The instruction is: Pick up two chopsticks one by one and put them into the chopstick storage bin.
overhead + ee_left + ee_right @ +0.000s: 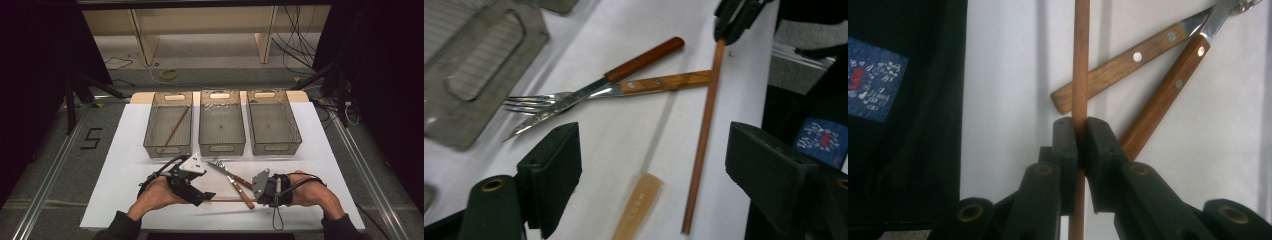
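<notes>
Right gripper (1077, 142): jaws clamping a brown chopstick (1081, 60) near the table's (125, 165) front edge.
Left gripper (654, 175): jaws gaping wide over the chopstick's free end.
Fork and knife (232, 176): lying crossed just behind.

We see a thin brown chopstick (1081, 60) — straight, lying flat on the white table near its front edge — one end crossing a wooden knife handle (1108, 77).

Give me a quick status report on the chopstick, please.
Right hand-held gripper shut on chopstick. Left hand-held gripper open beside it. Fork and knife crossed nearby.
</notes>
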Demonstrator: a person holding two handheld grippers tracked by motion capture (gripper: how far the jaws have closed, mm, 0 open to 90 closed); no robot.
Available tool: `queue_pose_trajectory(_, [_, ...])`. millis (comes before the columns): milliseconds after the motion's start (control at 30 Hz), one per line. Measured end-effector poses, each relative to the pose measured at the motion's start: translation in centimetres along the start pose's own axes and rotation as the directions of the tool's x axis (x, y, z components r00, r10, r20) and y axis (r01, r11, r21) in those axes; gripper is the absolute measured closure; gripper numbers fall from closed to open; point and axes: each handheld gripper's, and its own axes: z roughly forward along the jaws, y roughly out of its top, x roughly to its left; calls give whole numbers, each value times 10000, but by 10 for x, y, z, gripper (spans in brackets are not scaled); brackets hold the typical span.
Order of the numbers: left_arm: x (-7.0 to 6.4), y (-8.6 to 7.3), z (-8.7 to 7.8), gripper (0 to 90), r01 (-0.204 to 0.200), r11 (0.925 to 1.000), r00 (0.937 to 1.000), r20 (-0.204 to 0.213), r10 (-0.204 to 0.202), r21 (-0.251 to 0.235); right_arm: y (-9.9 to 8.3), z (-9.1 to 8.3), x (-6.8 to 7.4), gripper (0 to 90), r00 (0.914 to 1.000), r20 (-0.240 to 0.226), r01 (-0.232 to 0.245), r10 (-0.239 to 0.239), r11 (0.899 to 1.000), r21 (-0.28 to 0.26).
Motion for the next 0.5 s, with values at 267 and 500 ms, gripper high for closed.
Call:
queue_pose_trajectory(267, [-9,4,19,287,-616,9944,9971,489,576,857,13,3,0,843,9998,152,136,-137,9999,19])
queue_pose_trajectory(500, [-17,6,32,369,-1177,9847,9907,828,1076,1285,19,2,0,843,9992,274,307,-303,9994,-153])
